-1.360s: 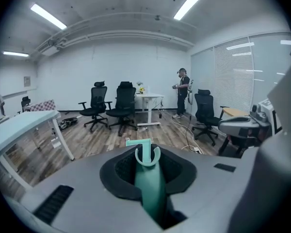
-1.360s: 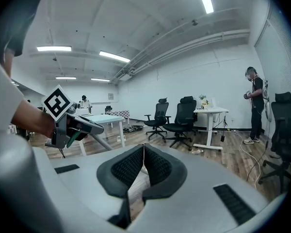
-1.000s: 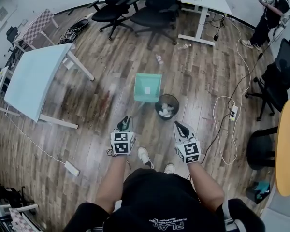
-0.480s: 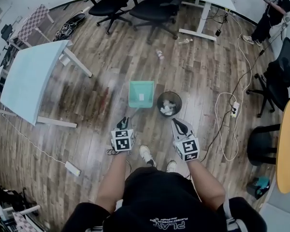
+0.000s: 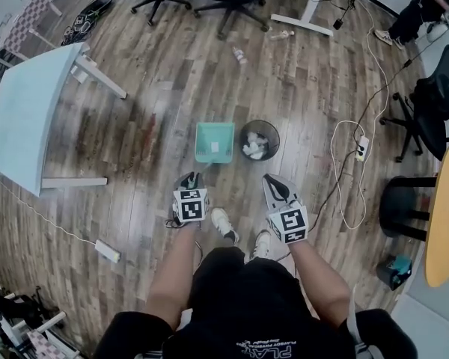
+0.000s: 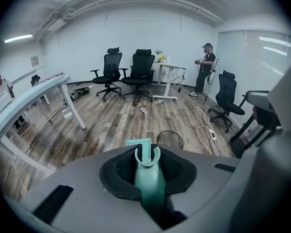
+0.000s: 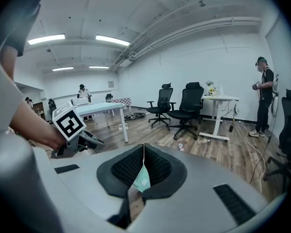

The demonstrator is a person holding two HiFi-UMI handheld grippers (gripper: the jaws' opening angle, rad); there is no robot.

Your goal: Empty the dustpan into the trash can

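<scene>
Grip on the handle (image 6: 150,183) of a teal dustpan (image 5: 214,141), its pan just beside the trash can (image 5: 272,132).
Narrowly parted, the jaws of the left gripper (image 5: 191,179) pinch that handle, which runs forward to the pan just left of the black mesh can, with crumpled white paper (image 5: 253,148) inside. Alongside, the right gripper (image 5: 272,181) has its jaws pressed together at the tips on nothing. In the left gripper view only the pan's rear edge and part of the can's rim clear the gripper body. Whether the pan rests on the wooden floor (image 5: 165,88) cannot be told.
</scene>
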